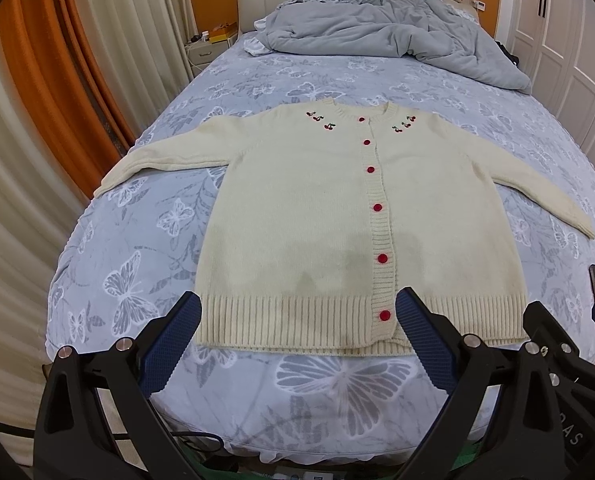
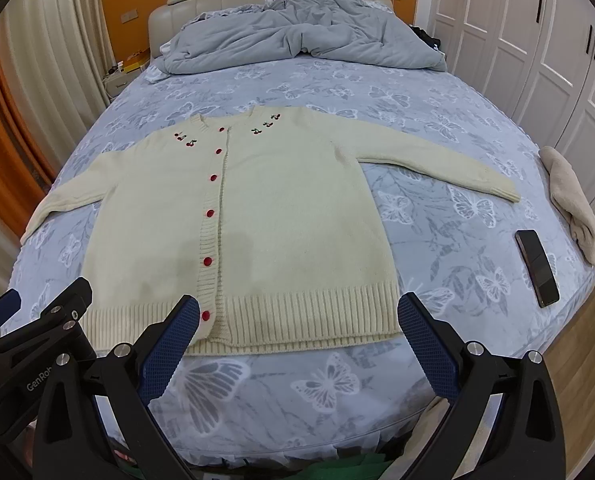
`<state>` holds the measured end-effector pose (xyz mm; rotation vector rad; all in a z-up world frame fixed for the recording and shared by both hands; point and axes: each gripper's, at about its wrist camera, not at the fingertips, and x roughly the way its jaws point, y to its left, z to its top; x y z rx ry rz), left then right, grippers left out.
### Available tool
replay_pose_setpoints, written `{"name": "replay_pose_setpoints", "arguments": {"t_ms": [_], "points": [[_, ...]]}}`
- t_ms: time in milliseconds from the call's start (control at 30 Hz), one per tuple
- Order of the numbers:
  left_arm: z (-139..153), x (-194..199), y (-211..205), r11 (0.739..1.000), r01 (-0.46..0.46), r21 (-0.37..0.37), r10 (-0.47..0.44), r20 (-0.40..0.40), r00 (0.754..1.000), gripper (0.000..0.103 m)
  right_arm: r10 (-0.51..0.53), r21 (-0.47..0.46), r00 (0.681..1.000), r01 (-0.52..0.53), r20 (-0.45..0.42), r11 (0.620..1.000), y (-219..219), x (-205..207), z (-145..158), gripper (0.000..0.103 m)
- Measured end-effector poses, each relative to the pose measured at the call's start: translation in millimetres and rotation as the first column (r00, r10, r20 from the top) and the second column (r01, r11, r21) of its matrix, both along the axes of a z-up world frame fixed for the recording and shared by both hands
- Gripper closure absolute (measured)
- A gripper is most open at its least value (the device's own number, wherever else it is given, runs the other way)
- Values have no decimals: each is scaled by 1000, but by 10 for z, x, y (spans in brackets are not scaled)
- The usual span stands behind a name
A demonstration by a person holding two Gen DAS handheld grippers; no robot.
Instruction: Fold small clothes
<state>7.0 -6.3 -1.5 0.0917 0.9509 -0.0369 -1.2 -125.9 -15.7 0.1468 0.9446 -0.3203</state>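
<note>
A cream knit cardigan [image 1: 317,208] with red buttons and cherry embroidery lies flat, face up, on the bed, both sleeves spread out; it also shows in the right wrist view [image 2: 281,216]. My left gripper [image 1: 299,304] is open and empty, hovering just above the cardigan's ribbed hem near its left half. My right gripper [image 2: 299,306] is open and empty above the hem's right half. The left gripper's body shows at the left edge of the right wrist view [image 2: 37,332].
The bed [image 1: 137,240] has a blue butterfly-print sheet. A crumpled grey duvet [image 1: 377,28] lies at the headboard. A dark phone [image 2: 536,267] and a beige cloth [image 2: 573,200] lie at the bed's right edge. Curtains are on the left, white wardrobe doors [image 2: 537,40] on the right.
</note>
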Motion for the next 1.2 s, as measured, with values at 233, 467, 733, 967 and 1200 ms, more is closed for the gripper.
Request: {"name": "replay_pose_setpoints", "arguments": {"t_ms": [233,467,733,967,1200], "points": [[22,6,-19,1000,2,5,-2,4,1000,8,-2,5,1000,2,0,1000,-20,10,12,5],[22,7,-20,1000,1,6,-1,3,1000,8,-2,4,1000,2,0,1000,-19,7,10,5],[25,12,-15,1000,1,7,-1,4,1000,8,-6,10,1000,6,-1,1000,-31,7,12,5],[21,7,-25,1000,2,8,-2,4,1000,8,-7,11,1000,7,-2,1000,-29,8,8,5],[16,8,-25,1000,1,11,-1,4,1000,8,-8,13,1000,8,-6,1000,-32,8,0,5]]}}
